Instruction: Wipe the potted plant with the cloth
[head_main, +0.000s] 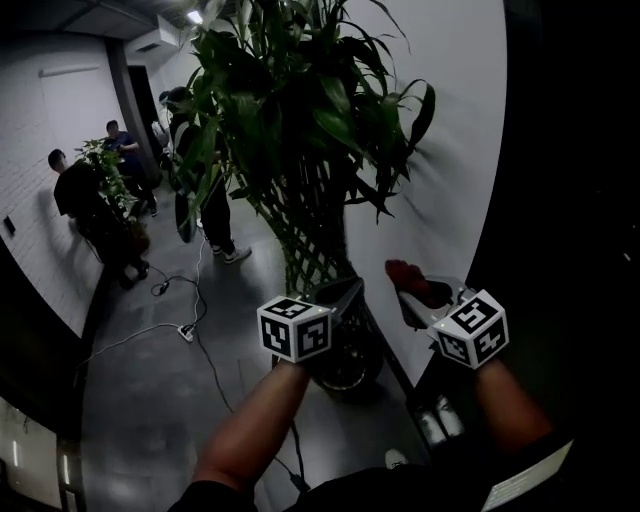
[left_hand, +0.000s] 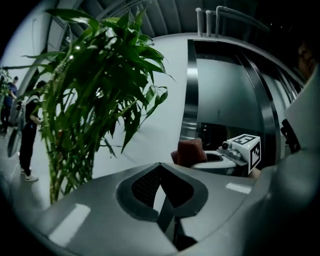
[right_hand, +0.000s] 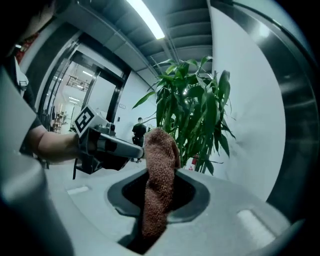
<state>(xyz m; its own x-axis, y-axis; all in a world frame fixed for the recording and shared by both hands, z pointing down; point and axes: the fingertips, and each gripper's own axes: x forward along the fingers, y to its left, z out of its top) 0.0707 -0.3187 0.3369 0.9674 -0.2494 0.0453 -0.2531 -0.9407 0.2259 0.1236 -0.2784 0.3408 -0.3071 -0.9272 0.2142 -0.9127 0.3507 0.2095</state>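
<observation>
One nubby reddish-brown cloth (right_hand: 159, 175) stands clamped in the right tongs (head_main: 408, 290); the left tongs (left_hand: 161, 175) are clenched empty.

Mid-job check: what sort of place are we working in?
Probably an indoor corridor or lobby of an office-type building: smooth grey floor, curved white wall, a tall green potted plant with lattice-woven stems, and people standing further down.

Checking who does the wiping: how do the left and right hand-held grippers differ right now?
The left hand-held gripper is shut on nothing; the right hand-held gripper is shut on the brown cloth. In the head view the left one sits in front of the stems of the potted plant, the right one beside it, by the white wall. Both carry marker cubes.
</observation>
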